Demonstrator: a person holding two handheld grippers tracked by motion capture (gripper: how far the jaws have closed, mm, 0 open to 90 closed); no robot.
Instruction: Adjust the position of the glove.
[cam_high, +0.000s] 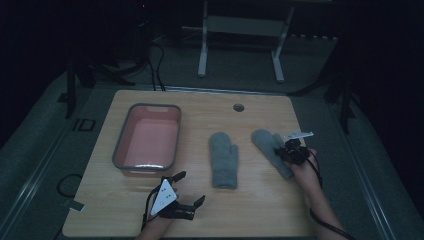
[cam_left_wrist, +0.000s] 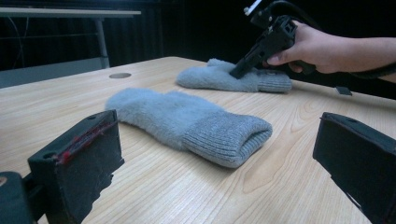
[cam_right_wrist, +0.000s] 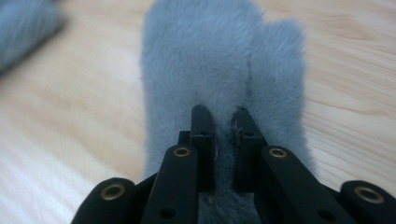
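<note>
We look down on a light wooden counter with a small round grommet hole near its far edge. Around it we see grey carpeted floor, dim under weak light, and the far part of the room falls away into near blackness. Beyond the counter stands a white-legged table frame. Black cables trail over the floor at the far left, by dark stand legs. More dark stand legs rise at the right.
</note>
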